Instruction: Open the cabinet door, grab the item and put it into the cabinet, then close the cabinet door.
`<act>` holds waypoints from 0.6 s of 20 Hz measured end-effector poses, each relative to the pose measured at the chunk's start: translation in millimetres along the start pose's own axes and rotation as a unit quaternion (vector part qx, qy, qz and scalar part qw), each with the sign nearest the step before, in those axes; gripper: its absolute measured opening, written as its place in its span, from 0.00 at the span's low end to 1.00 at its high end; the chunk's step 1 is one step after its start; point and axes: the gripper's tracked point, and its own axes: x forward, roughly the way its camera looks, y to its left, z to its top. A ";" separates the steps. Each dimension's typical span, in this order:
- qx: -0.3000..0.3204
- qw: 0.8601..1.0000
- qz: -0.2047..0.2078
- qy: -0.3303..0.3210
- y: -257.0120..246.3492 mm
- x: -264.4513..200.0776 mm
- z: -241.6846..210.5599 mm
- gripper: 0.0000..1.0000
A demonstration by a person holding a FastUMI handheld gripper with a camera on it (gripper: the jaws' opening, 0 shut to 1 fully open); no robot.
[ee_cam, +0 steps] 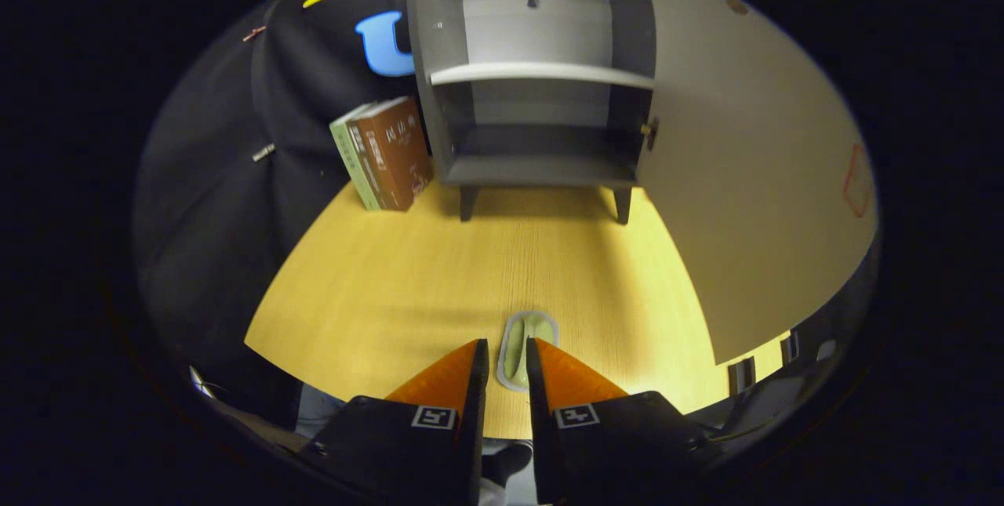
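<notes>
Two fingers of our gripper [507, 357] flank the item [524, 349], a small pale green piece in a grey-edged pack lying flat on the table [408, 278]. The fingers stand close on either side of its near end, drawn narrow; we cannot tell whether both truly press on it or merely bracket it, so we judge the grasp as being made, not yet proven. The item lies well in front of the cabinet [541, 82], roughly in line with its opening, which would suit a straight carry forward.

Taking the cabinet as our landmark and going left to right: to its left, two books [384, 153] lean against its side wall, tilted, their feet on the table. The cabinet itself stands on short dark legs at the far edge of the table, with one shelf [541, 73] across the upper part and a bare lower compartment under it. To its right the door [745, 176] is swung wide open towards us, hinged on the right side, so the first step looks done and the way in is free.

The table is a yellow wood-grain board, bare between item and cabinet. Dark cloth walls the booth behind and to the left of the cabinet.
</notes>
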 end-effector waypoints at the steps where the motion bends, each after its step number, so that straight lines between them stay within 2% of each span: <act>1: -0.001 1.000 0.002 0.016 -0.6 13.3 -6.1 0.33; 5: -0.014 0.998 -0.007 0.067 -14.8 62.6 -20.9 0.38; 12: -0.018 0.989 -0.007 0.145 -24.4 114.5 -50.9 0.38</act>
